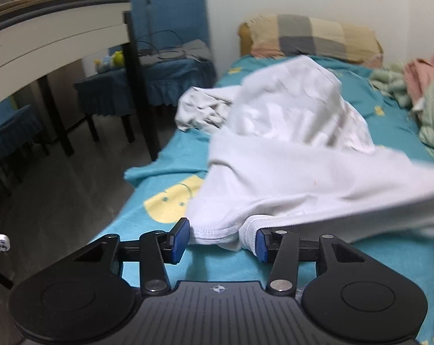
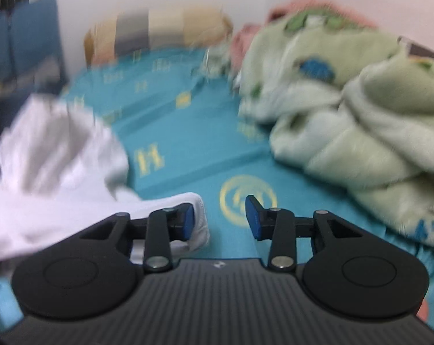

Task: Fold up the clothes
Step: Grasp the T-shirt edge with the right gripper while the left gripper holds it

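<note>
Bed (image 1: 165,215) with teal sheet, yellow smiley and letter prints, fills both views; head end against a white wall. Light green fleece blanket (image 2: 360,132) bunched along the bed's right side, with a pink cloth behind it. Checked pillow (image 1: 309,38) at the head. White T-shirt (image 1: 288,143) lies crumpled across the middle-left of the bed, part of it lifted off the sheet; the near hem and a ribbed edge reach to the camera. Blue-covered chair (image 1: 171,43) and a dark-legged worktop (image 1: 59,37) stand on the floor left of the bed. Left claw (image 1: 220,241): jaws apart, the shirt's hem and ribbed edge sitting between the blue pads; the cloth touches the right-hand pad, but the pads do not look to be pressing it — open. Right claw (image 2: 220,218): jaws apart over the sheet; a white ribbed edge drapes on the left-hand pad, probably loose — the view is blurred — and the right-hand pad is bare.
</note>
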Action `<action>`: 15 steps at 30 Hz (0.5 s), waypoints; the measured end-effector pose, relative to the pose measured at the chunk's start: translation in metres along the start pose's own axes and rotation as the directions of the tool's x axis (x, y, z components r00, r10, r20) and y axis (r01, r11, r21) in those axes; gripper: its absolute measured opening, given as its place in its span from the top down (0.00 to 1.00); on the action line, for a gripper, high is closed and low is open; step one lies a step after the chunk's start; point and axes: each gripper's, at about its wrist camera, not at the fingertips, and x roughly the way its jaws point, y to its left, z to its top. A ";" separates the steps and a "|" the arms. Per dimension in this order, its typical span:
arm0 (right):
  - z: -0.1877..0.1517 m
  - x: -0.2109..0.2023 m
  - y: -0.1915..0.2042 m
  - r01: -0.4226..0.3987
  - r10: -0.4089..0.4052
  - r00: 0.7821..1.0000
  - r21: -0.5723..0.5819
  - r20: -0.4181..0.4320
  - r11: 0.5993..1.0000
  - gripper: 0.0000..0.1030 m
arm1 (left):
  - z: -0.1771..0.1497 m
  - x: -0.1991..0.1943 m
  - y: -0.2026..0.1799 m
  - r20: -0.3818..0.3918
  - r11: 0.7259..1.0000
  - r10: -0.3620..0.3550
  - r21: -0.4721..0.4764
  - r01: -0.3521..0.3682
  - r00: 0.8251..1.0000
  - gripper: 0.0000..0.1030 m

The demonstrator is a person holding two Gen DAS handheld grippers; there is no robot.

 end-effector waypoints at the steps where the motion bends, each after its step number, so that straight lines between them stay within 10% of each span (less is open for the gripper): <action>1: 0.001 -0.003 0.004 0.007 -0.007 0.999 -0.022 0.036 1.000 0.61 | 0.001 0.003 0.001 -0.008 1.000 0.002 -0.011 -0.002 1.000 0.56; 4: -0.004 0.012 0.010 -0.040 0.037 0.998 -0.043 -0.050 0.998 0.62 | 0.005 0.012 0.010 -0.029 0.997 -0.002 -0.072 0.000 1.000 0.69; 7: -0.016 0.045 0.003 -0.125 0.136 0.948 0.058 -0.288 0.990 0.61 | 0.013 0.016 0.022 -0.020 0.989 -0.017 -0.150 0.014 1.000 0.84; 15: -0.002 0.034 -0.005 -0.170 0.193 0.957 0.120 -0.218 0.978 0.81 | 0.042 -0.016 0.026 0.184 0.983 -0.002 -0.179 0.036 0.983 0.90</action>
